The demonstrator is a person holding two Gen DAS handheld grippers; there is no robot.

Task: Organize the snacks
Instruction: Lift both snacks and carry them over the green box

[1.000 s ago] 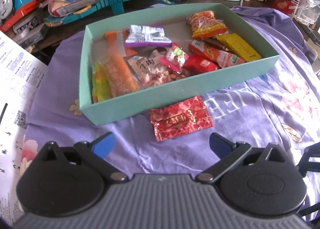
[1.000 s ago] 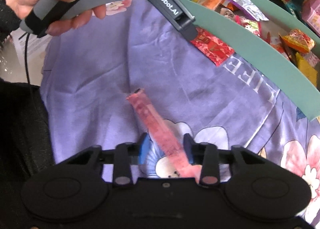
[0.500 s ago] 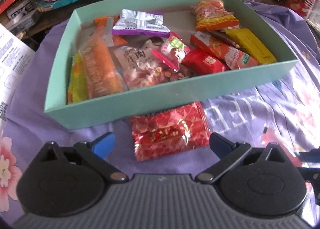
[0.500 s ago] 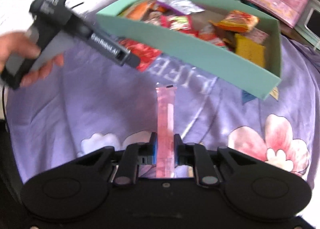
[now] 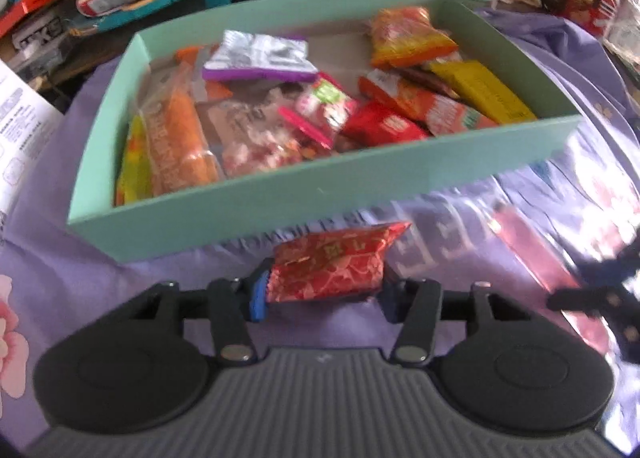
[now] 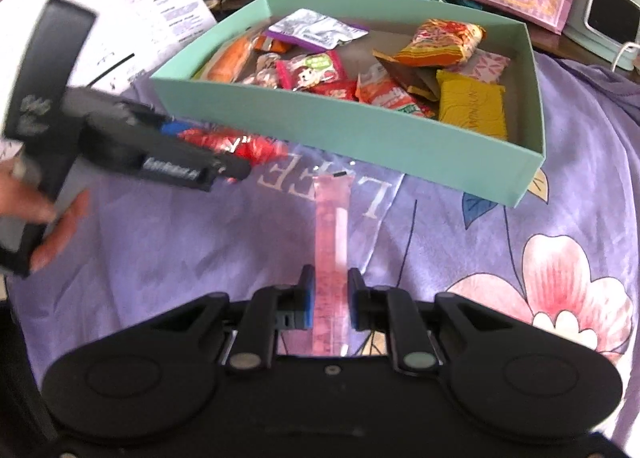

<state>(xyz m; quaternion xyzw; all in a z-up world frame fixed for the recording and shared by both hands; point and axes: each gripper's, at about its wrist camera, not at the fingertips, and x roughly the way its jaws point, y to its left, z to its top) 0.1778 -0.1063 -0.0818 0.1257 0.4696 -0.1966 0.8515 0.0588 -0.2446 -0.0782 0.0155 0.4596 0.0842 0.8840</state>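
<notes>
on a purple flowered cloth (image 6: 460, 258) just before a mint-green box (image 5: 320, 193), two hand-held grippers each have a snack in their grasp. the left gripper (image 5: 324, 290) has just been closing its jaws, and a red foil packet (image 5: 332, 266) now sits crumpled between the blue pads, its far edge lifted toward the box wall; in the right wrist view the same packet shows as a red blur beside the tool, which a person's hand (image 6: 44, 225) grips by the handle. the right gripper (image 6: 330, 298) is pinched narrow on a slim pink stick pack (image 6: 332, 225), which juts straight forward, its far end near the box's near wall.

the step in hand looks like the pickup of the last two loose snacks. the next move probably calls for lifting each clear of the near wall and letting go over a free patch of the box floor, most likely the bare stretch toward the back.

the box already holds a crowd of wrappers, among them a yellow bar (image 6: 472, 109) and an orange-and-yellow pouch (image 5: 408, 37). the foil packet looks soft and crinkly and may slip; the stick pack is thin, glossy and limp.
</notes>
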